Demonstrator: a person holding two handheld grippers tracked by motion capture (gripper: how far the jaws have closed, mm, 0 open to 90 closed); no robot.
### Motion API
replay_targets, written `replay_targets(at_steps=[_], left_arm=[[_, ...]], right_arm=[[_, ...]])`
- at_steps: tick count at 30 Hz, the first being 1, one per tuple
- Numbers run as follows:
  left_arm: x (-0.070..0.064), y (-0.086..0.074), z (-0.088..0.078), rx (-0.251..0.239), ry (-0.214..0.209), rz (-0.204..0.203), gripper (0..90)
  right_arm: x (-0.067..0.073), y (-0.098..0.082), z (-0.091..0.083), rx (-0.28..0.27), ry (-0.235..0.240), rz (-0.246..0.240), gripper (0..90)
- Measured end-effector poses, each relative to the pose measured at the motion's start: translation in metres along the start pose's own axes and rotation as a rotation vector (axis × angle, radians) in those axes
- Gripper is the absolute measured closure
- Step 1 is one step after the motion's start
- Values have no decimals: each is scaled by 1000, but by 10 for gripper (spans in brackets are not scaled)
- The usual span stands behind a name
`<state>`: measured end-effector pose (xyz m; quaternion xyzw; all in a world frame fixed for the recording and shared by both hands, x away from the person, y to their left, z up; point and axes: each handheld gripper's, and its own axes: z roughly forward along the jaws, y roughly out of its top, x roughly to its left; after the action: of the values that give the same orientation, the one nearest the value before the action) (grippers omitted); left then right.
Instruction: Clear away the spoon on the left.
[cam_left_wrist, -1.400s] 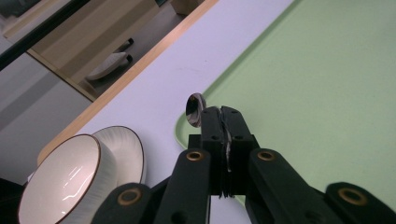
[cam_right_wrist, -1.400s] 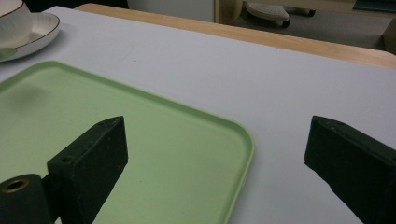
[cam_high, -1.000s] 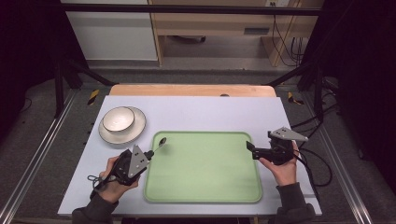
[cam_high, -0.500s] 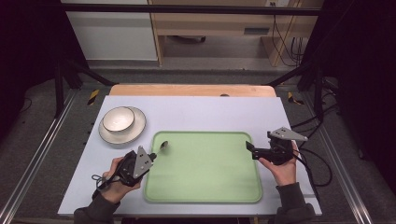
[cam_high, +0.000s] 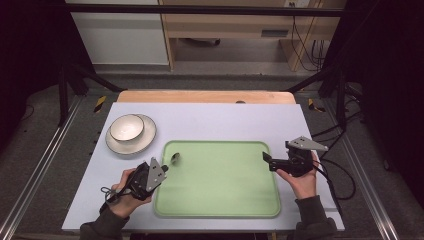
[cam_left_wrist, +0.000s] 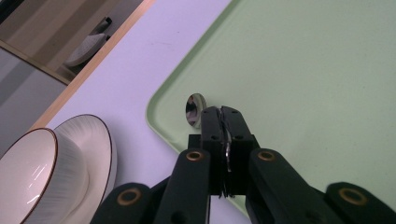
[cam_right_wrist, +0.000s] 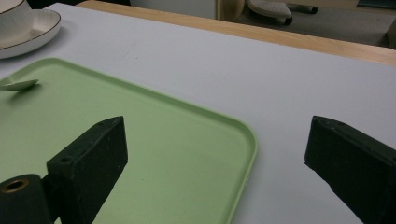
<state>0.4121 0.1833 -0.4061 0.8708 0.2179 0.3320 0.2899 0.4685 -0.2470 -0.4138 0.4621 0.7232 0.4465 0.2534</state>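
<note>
Left tool (cam_left_wrist: 223, 122) is pinching the handle of a small metal spoon (cam_left_wrist: 195, 109), jaws pressed together on it, the spoon's bowl hanging over the near-left corner of the green tray (cam_high: 225, 200). Right tool (cam_right_wrist: 215, 158) is hovering with jaws spread over the tray's right edge. A bowl (cam_high: 127, 127) is sitting in a plate (cam_high: 145, 142) on the worktop (cam_high: 210, 117), just beyond the tray.

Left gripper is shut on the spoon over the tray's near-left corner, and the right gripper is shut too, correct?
Not quite. The left gripper is shut on the spoon, over the green tray's far-left corner. The right gripper view shows the right gripper with jaws wide open, holding nothing.
</note>
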Motion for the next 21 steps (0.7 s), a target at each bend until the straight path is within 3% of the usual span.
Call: replay_targets(at_steps=[21], left_arm=[[-10,3,4,24,-16,74,852]], right_arm=[[1,0,1,10,7,2,60]])
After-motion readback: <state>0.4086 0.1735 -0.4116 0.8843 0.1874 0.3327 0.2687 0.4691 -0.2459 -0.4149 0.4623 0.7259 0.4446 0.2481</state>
